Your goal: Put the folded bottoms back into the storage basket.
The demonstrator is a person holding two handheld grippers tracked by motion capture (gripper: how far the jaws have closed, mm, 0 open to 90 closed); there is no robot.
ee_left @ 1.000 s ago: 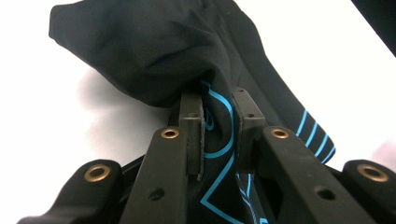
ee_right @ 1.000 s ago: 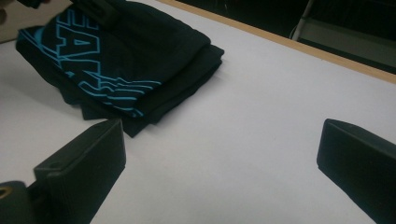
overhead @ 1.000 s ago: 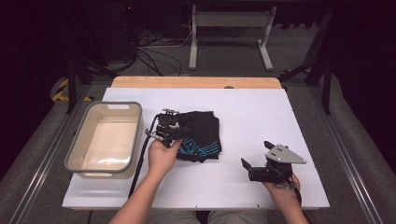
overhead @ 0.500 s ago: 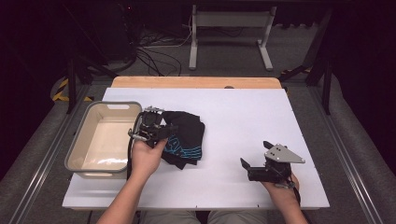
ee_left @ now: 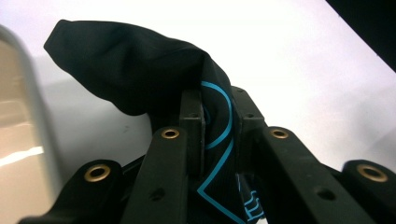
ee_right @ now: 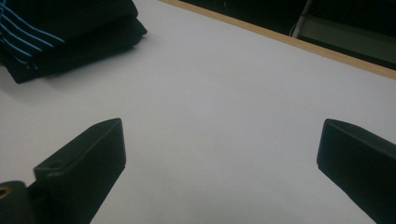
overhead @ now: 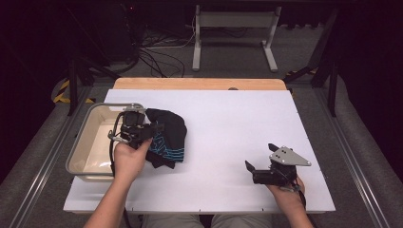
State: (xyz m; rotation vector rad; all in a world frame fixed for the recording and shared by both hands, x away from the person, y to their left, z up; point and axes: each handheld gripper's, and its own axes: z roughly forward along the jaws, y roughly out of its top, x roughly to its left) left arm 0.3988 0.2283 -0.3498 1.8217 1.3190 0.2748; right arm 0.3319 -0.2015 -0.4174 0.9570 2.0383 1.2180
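Black garment (overhead: 167, 137) with turquoise print, bunched on the white table (overhead: 228, 123) just right of the beige tub (overhead: 90, 142). One fold pinched between the jaws of the left gripper (ee_left: 218, 123), at the tub's right rim. Right gripper (overhead: 259, 164): jaws wide apart, low over bare table, well apart from the garment.

White table, tub and cloth on it

The table (overhead: 228, 137) has a white top with a bare wooden strip (overhead: 199, 84) along its far edge. A pale tub (overhead: 83, 154) with a metal rim sits at the left edge. Just right of it a black cloth (overhead: 168, 137) with blue lines lies bunched, its lower part on the top, its upper part lifted. The right half of the top is bare white.
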